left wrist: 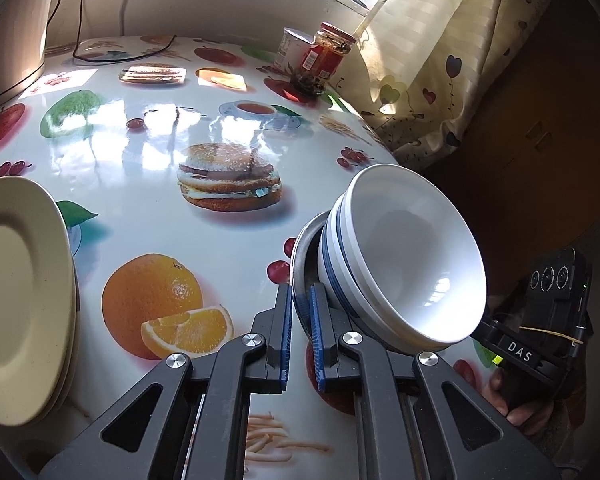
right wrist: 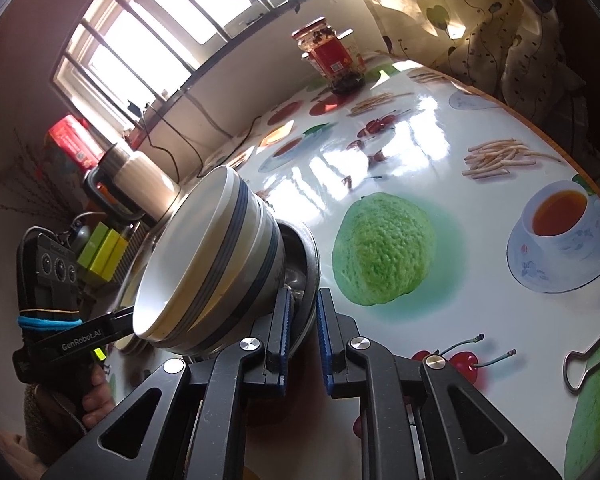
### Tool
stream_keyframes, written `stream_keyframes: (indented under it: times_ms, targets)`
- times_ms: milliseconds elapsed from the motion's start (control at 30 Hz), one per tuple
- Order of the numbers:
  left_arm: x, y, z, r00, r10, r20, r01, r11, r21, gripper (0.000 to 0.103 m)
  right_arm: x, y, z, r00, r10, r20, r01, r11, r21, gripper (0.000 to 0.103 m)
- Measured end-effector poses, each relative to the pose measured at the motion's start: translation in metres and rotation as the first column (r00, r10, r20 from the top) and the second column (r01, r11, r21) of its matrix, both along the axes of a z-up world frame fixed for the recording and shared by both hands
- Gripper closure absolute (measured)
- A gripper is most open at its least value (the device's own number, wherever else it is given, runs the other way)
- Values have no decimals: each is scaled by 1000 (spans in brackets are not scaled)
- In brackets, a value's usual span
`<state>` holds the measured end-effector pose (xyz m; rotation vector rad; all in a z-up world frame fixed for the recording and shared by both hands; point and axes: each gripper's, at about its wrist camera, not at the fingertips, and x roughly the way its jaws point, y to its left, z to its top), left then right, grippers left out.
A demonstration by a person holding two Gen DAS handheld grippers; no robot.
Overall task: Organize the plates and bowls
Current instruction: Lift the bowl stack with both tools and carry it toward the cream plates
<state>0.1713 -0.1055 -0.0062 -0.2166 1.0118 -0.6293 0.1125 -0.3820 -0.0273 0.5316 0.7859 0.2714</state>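
Note:
A steel plate (left wrist: pixel 300 252) carries two nested white bowls with blue bands (left wrist: pixel 404 256). My left gripper (left wrist: pixel 301 312) is shut on the plate's rim, and the stack tilts to the right above the table's edge. In the right wrist view my right gripper (right wrist: pixel 302 312) is shut on the opposite rim of the same steel plate (right wrist: pixel 306 268), with the bowls (right wrist: pixel 220 264) leaning left. A stack of cream plates (left wrist: pixel 20 300) sits on the table at the left.
The table has a glossy fruit-print cloth (left wrist: pixel 220 240). A red-label jar (left wrist: pixel 328 56) and a white tub (left wrist: pixel 292 48) stand at the back by the curtain (left wrist: pixel 440 60). A kettle (right wrist: pixel 140 184) stands at the left. A wire handle (right wrist: pixel 580 368) lies at the right.

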Motion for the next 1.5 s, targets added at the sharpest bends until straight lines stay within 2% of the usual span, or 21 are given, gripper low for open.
stream_keyframes:
  times_ms: [1500]
  targets:
    - [-4, 1, 5, 1000, 6, 30, -7, 1000, 16, 96, -4, -2, 0, 1000, -5, 18, 4, 1000, 26, 90]
